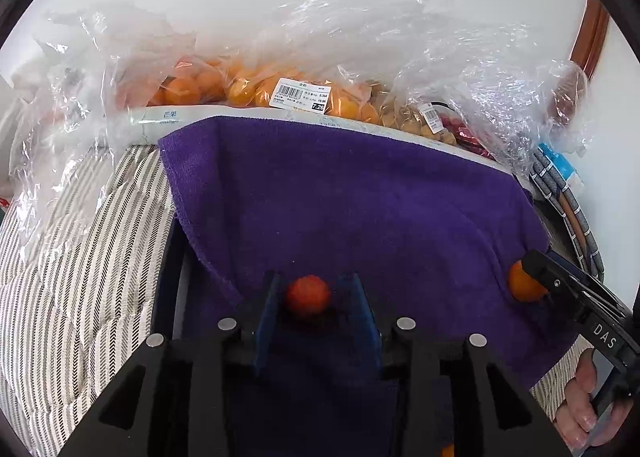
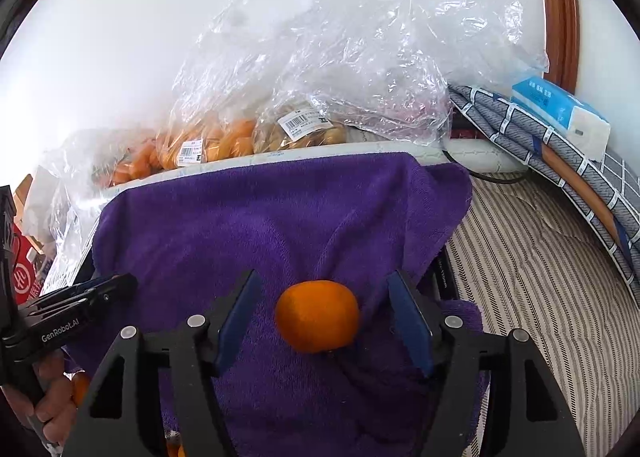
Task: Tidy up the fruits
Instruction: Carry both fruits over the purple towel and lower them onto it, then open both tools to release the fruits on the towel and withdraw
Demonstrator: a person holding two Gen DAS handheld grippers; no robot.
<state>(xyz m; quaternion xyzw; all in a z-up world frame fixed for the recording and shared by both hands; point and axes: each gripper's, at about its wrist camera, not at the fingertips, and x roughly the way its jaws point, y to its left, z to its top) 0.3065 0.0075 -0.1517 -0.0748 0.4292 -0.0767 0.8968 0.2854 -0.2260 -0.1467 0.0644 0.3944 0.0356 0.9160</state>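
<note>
A small red fruit [image 1: 307, 294] lies on the purple towel [image 1: 360, 197] between the blue pads of my left gripper [image 1: 314, 297]; the pads stand slightly apart from it, so the gripper is open. An orange tangerine [image 2: 317, 315] lies on the towel [image 2: 260, 225] between the wide-open pads of my right gripper [image 2: 325, 315]. The tangerine also shows in the left wrist view [image 1: 524, 284], beside the right gripper's finger. The left gripper's fingers [image 2: 96, 289] show at the left of the right wrist view.
Clear plastic bags of orange fruit [image 1: 224, 87] and pale round fruit [image 1: 412, 117] lie behind the towel against the white wall, also in the right wrist view [image 2: 224, 141]. A striped cloth [image 2: 540, 265], a checked blanket [image 2: 560, 153] and a blue tissue pack [image 2: 560, 113] lie to the right.
</note>
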